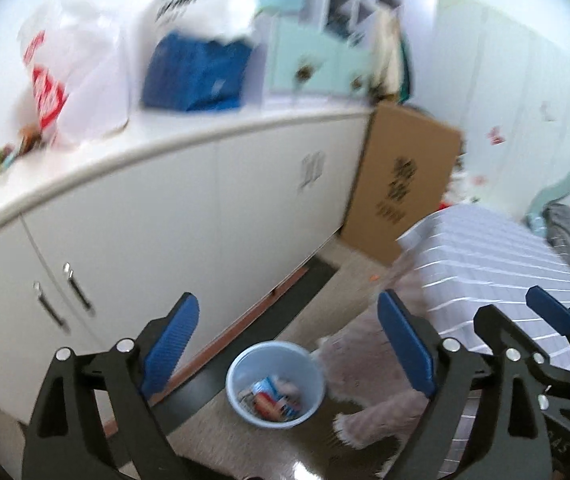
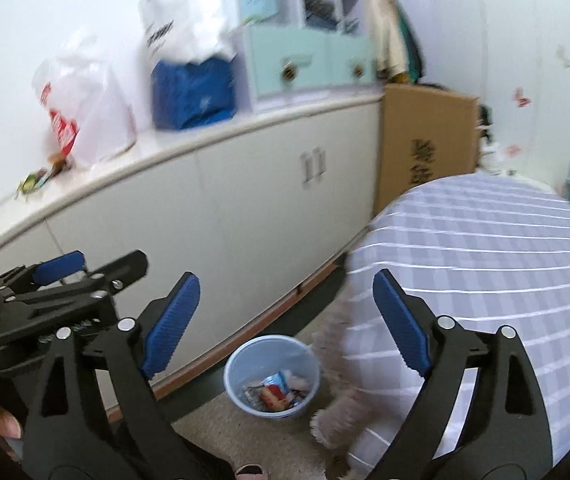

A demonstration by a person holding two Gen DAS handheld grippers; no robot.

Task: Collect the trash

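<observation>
A light blue bin (image 1: 276, 385) stands on the floor by the white cabinet, with several wrappers (image 1: 271, 400) inside. It also shows in the right wrist view (image 2: 272, 376). My left gripper (image 1: 289, 348) is open and empty, held above the bin. My right gripper (image 2: 285, 324) is open and empty too, above the same bin. The right gripper shows at the right edge of the left wrist view (image 1: 541, 320); the left gripper shows at the left of the right wrist view (image 2: 65, 276). Small wrappers (image 1: 5, 156) lie on the cabinet top at the left, and in the right wrist view (image 2: 39, 180).
The white cabinet (image 1: 189, 216) carries a white plastic bag (image 1: 69, 88), a blue bag (image 1: 197, 72) and mint drawers (image 1: 317, 60). A cardboard box (image 1: 405, 184) stands at its far end. A bed with a striped cover (image 2: 485, 264) is on the right, a fuzzy blanket (image 1: 377, 392) hanging by the bin.
</observation>
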